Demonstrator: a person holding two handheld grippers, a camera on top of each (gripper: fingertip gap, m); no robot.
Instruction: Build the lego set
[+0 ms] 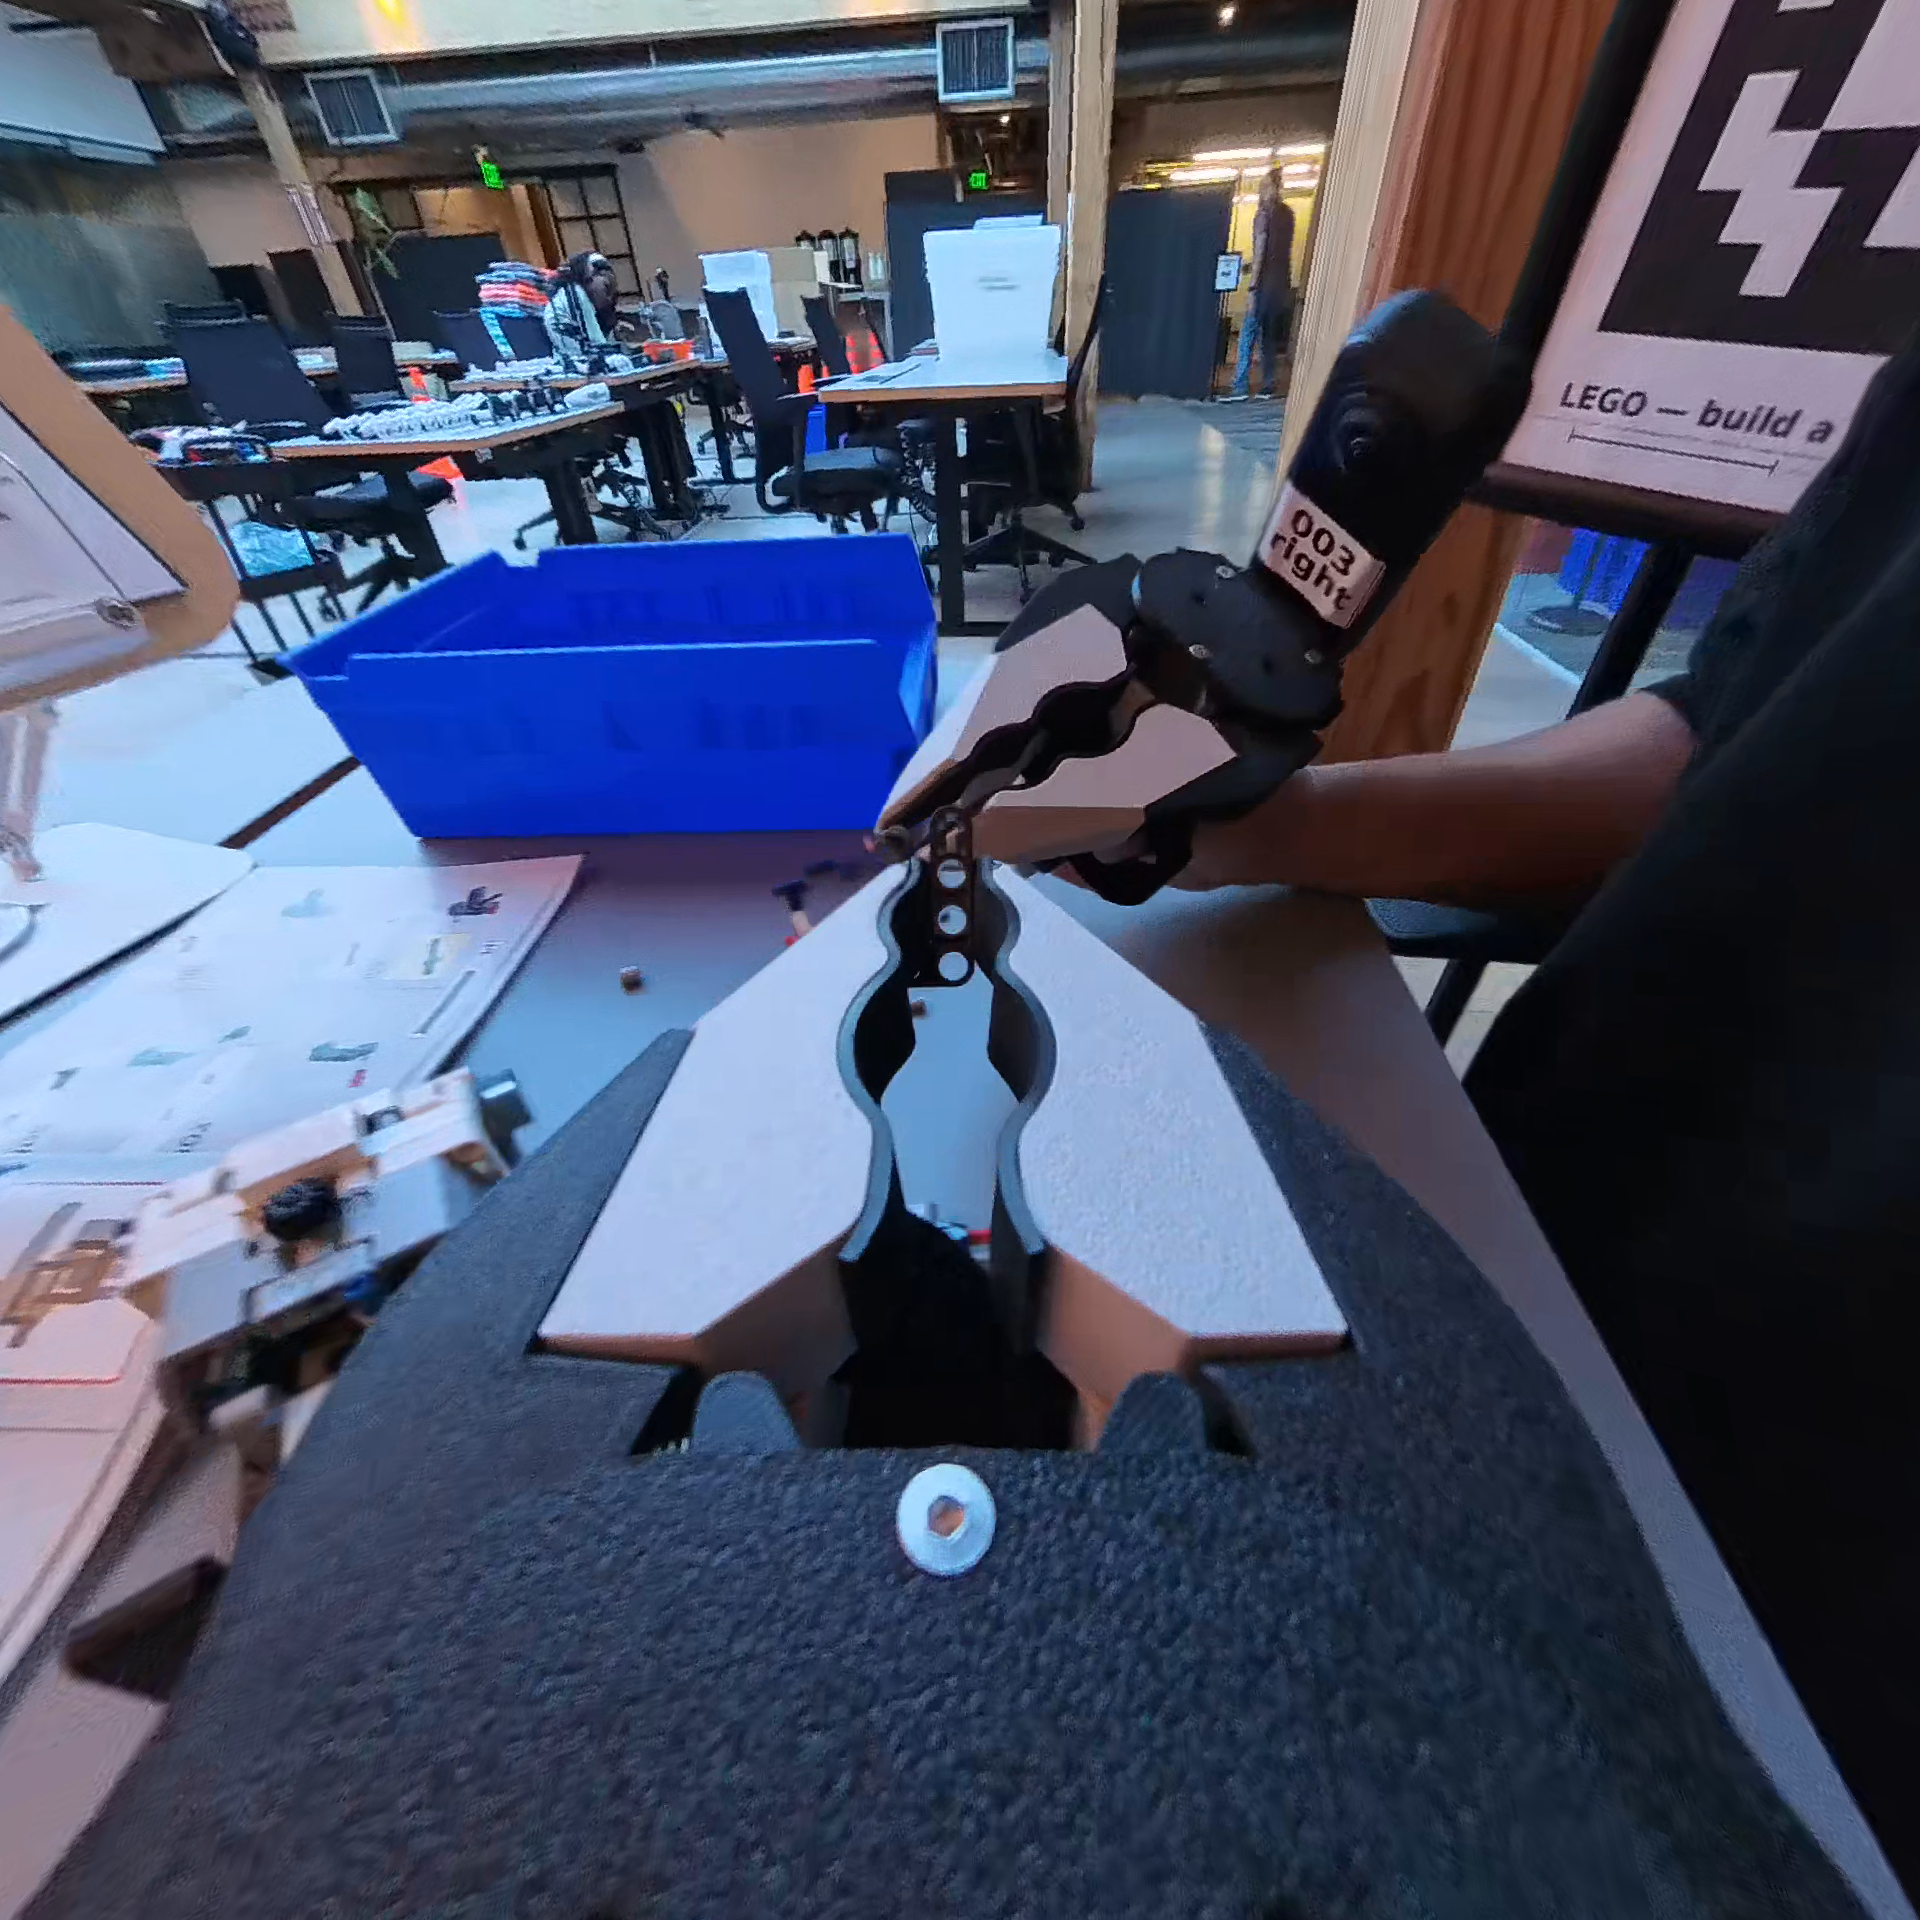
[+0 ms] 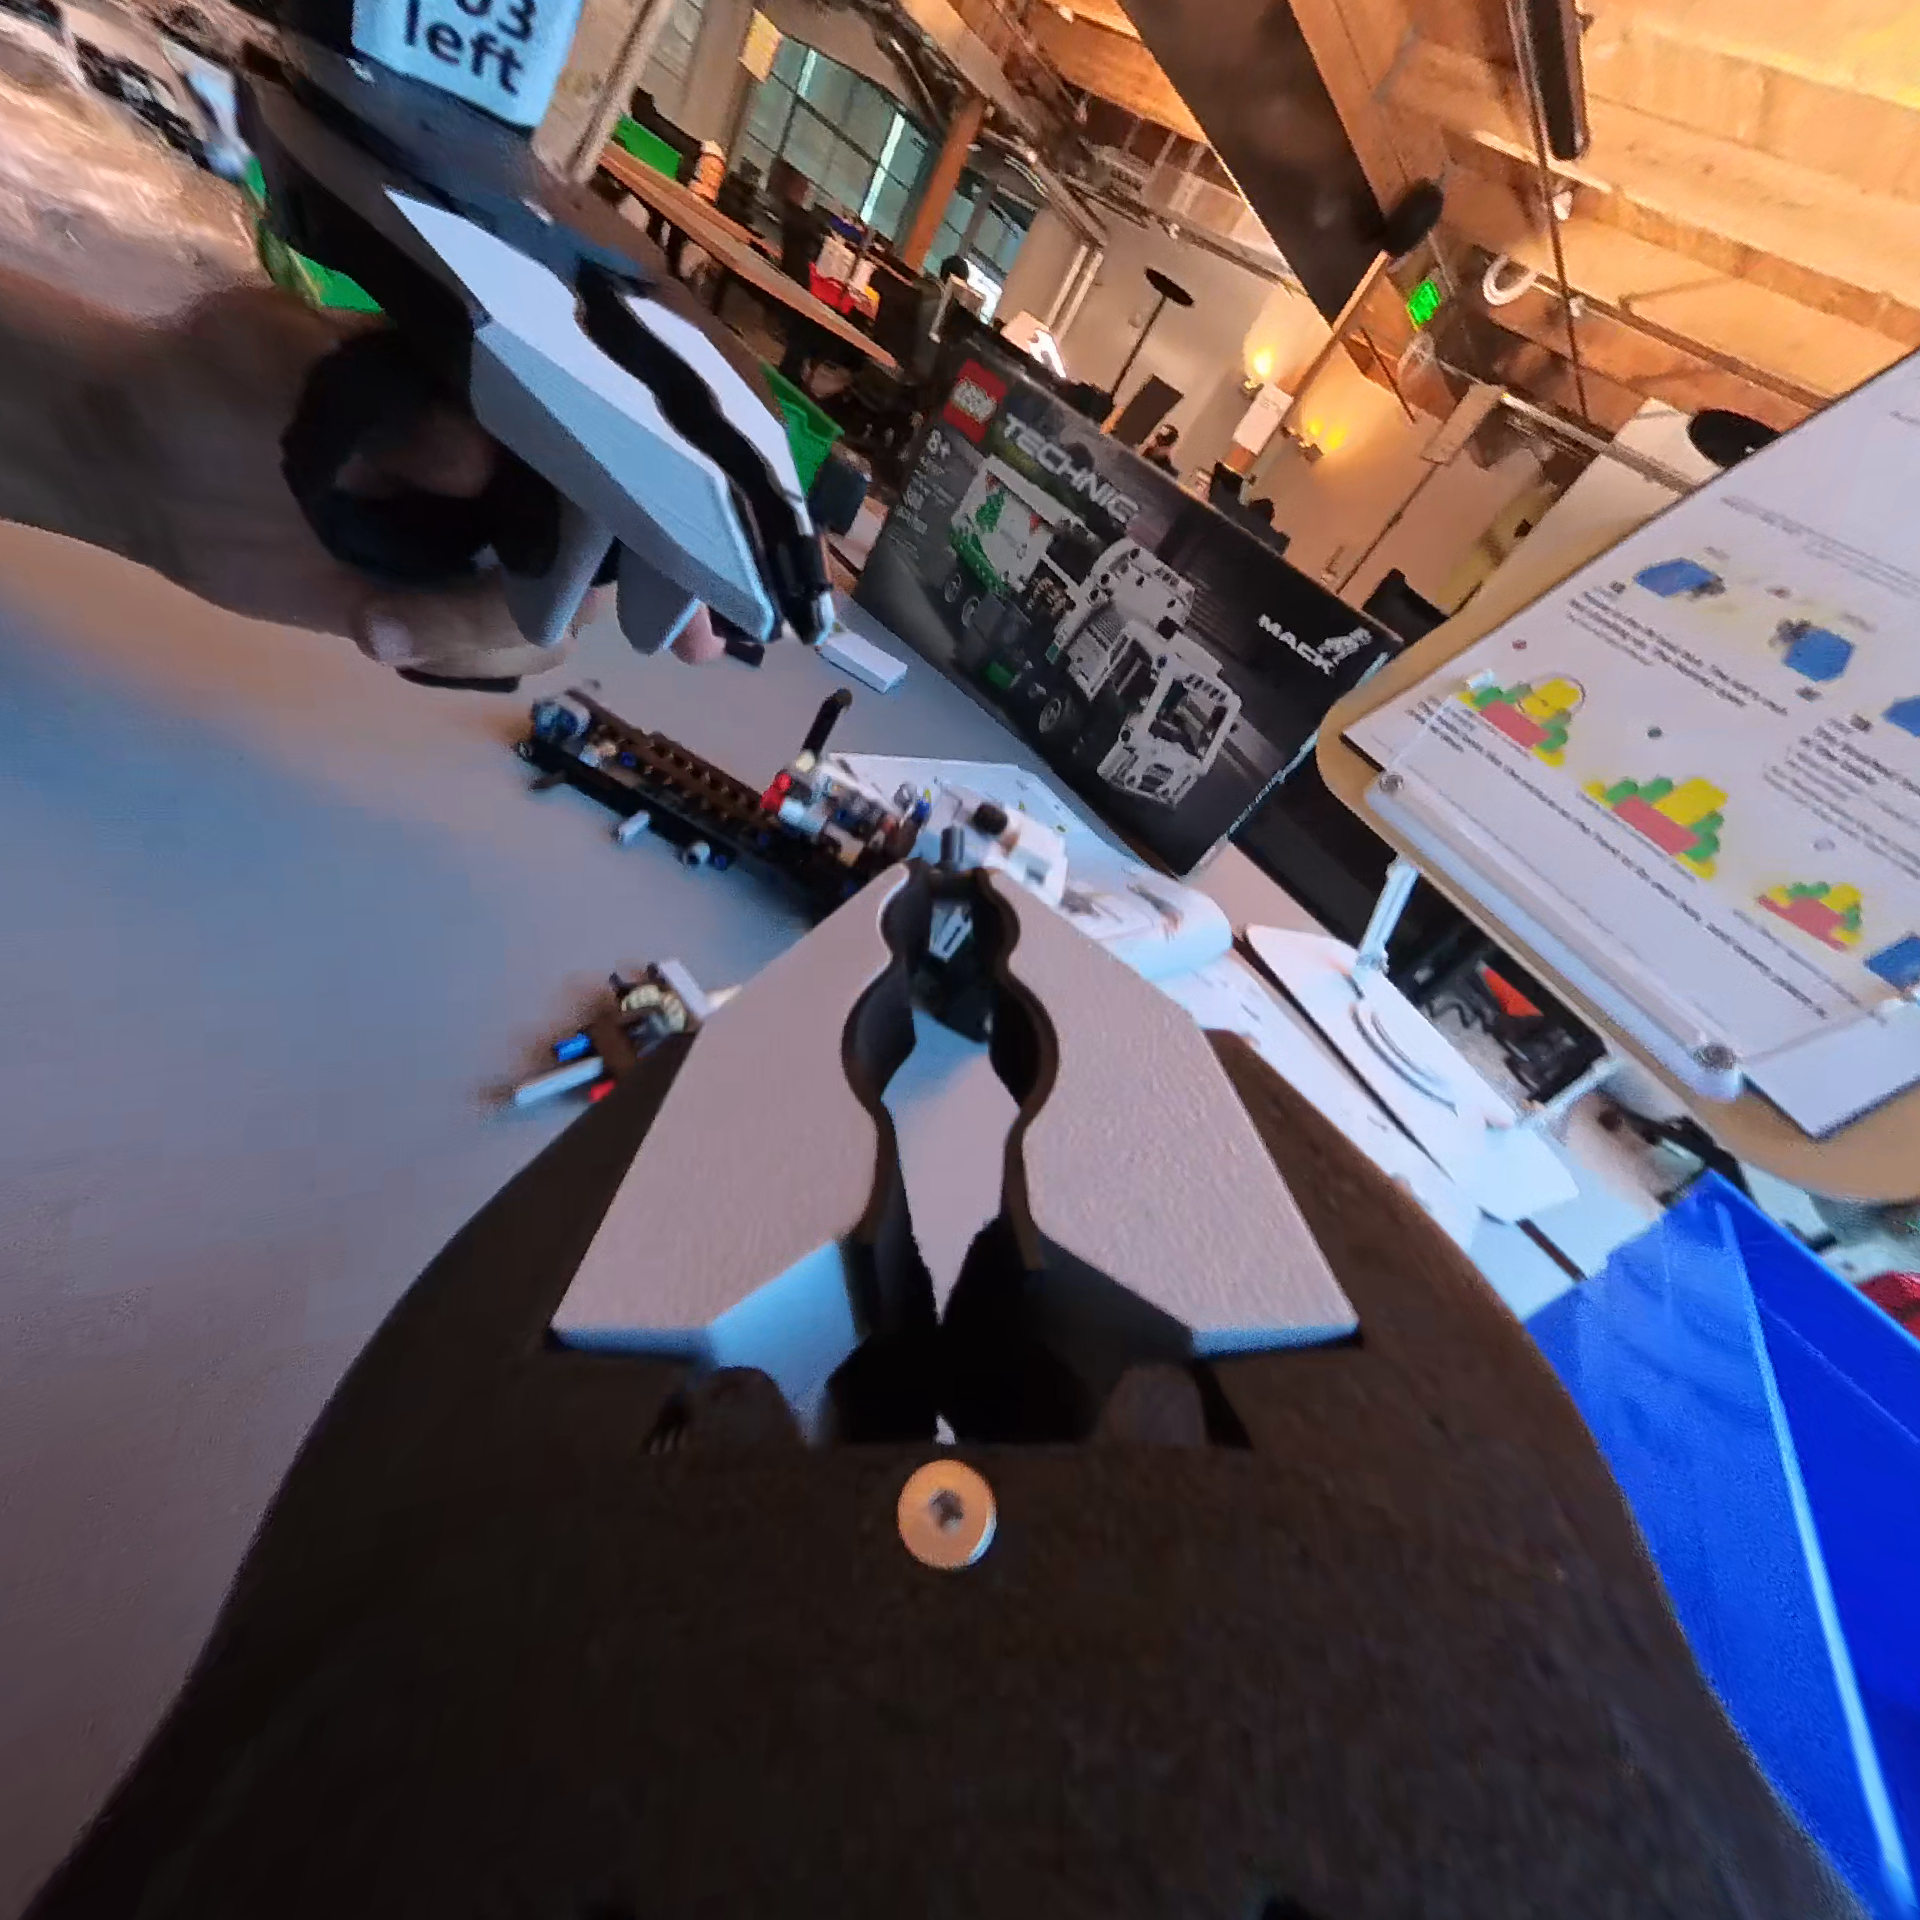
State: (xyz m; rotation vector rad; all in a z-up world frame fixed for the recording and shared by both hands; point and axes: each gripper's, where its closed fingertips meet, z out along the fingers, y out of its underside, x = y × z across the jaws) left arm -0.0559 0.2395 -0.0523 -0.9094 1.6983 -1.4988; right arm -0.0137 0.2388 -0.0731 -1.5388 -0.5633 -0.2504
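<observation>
Grey table (image 2: 260, 935): blue bin (image 1: 623, 686), booklet (image 1: 281, 987), chassis (image 2: 707, 800).

My left tool (image 1: 948, 914) grips a black holed beam (image 1: 953, 914) upright at its tips. The right tool (image 1: 904, 831) meets the beam's top. A blue bin (image 1: 623, 686) sits beyond on the surface (image 1: 665, 935).

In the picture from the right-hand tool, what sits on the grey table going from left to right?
Long dark brick-built chassis strip → black toy set box with a white truck pictured on it → white instruction board with coloured brick drawings, on a stand → blue plastic bin at the right edge.
</observation>
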